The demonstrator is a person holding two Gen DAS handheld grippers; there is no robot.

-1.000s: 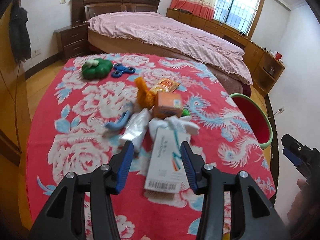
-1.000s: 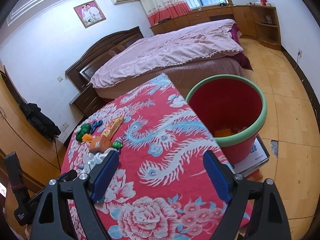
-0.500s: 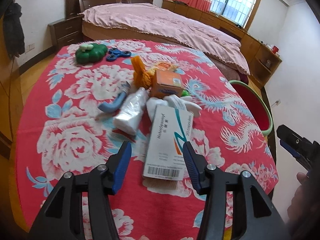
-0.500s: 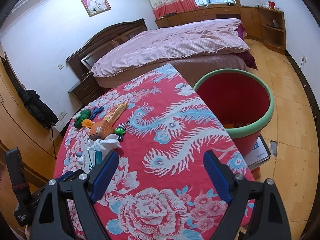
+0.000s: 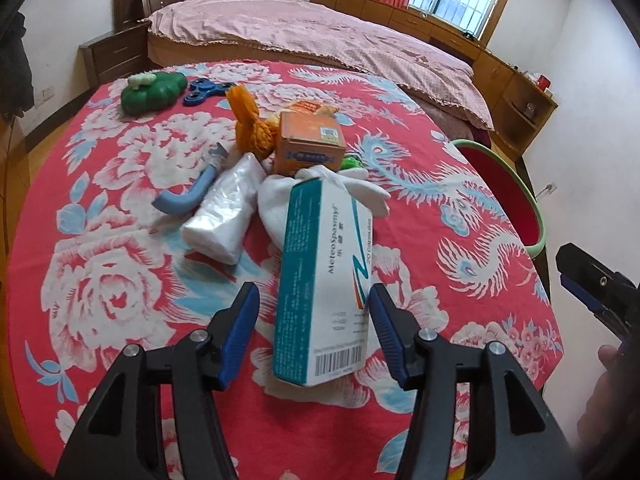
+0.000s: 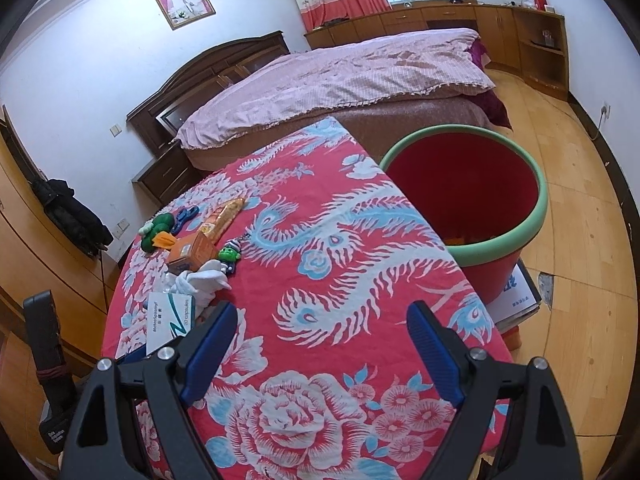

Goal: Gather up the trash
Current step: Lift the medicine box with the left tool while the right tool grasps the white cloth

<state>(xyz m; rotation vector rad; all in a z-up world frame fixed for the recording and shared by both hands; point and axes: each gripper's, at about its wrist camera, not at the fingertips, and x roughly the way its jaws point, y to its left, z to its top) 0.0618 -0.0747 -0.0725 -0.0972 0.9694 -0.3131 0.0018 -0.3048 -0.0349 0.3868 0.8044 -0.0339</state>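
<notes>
Trash is piled mid-table (image 5: 120, 208); a white medicine box (image 5: 326, 280) is tilted between the open jaws of the left gripper (image 5: 314, 334), the right pad apparently touching. The right gripper (image 6: 316, 344) is held wide open and empty over the table near the red bin (image 6: 472, 196).

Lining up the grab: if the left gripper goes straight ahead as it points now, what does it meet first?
The left gripper would meet the white and teal medicine box first; its barcode end already sits between the open fingers. Whether the right finger already touches it, I cannot tell.
</notes>
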